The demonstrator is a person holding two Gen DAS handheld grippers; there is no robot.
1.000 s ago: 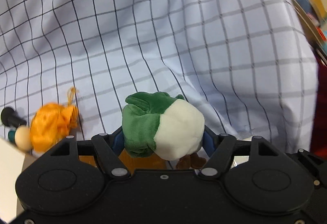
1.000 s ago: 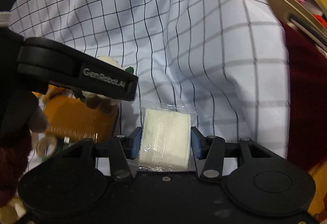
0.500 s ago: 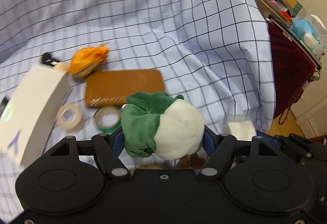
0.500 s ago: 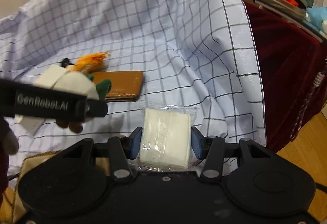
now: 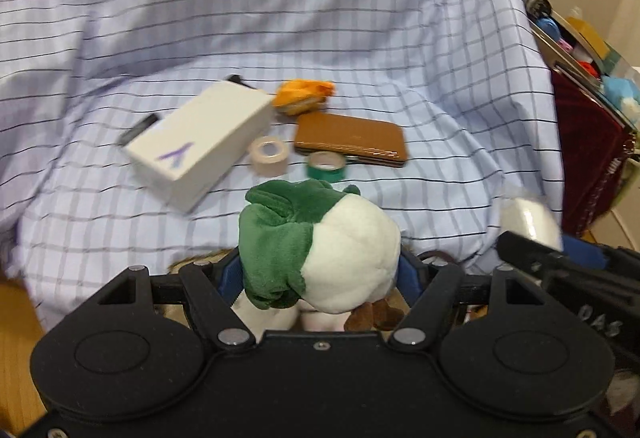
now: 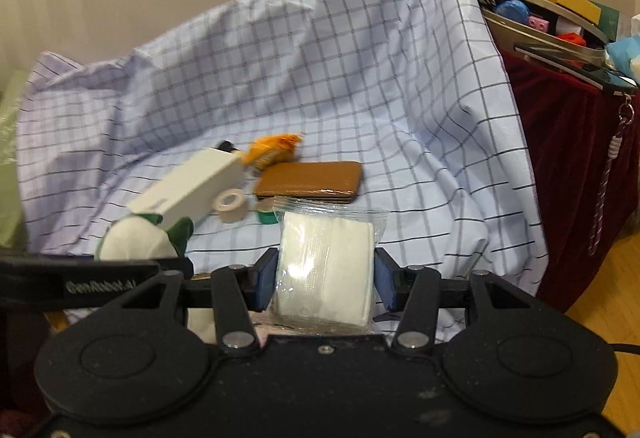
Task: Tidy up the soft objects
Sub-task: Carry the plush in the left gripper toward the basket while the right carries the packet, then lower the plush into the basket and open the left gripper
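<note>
A green and white plush toy [image 5: 320, 250] sits squeezed between the blue pads of my left gripper [image 5: 320, 270], which is shut on it. The toy's brown feet hang below the jaws. My right gripper [image 6: 326, 274] is shut on a white folded pad in a clear wrapper [image 6: 326, 262]. In the right wrist view the plush [image 6: 136, 238] shows at the lower left, behind the other gripper's black bar. In the left wrist view the wrapped pad [image 5: 528, 218] is blurred at the right edge. Both grippers hang in front of the checked cloth [image 5: 360, 38].
On the checked cloth lie a white box [image 5: 200, 146], an orange pouch [image 5: 304, 94], a brown case [image 5: 350, 140], a beige tape roll [image 5: 269, 155] and a green tape roll [image 5: 326, 166]. At the right stands a dark red draped table [image 6: 568, 158] with a cluttered tray [image 6: 552, 22]. Wooden floor lies below.
Both grippers have drawn back from the cloth and risen a little, still holding the plush and the pad. The box, tape rolls and case now lie farther off, in full view.
</note>
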